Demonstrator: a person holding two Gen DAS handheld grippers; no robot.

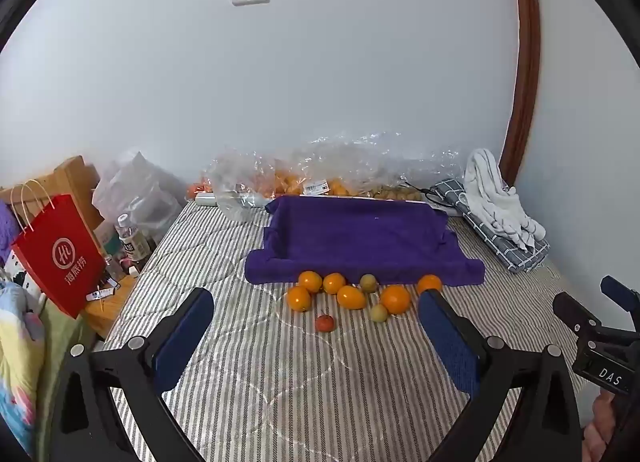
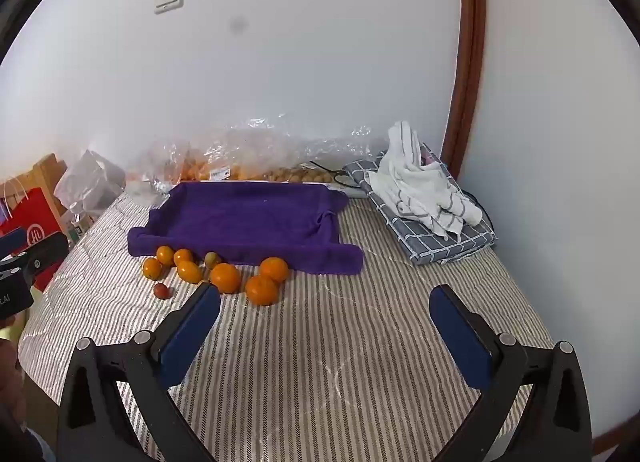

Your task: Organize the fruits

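Your left hand-held gripper and right hand-held gripper hover with fingers spread wide, clamping nothing. Just beyond them, the oranges and smaller fruits cluster on the striped bed, touching the front edge of the purple towel-lined tray. Plastic bags line the wall.
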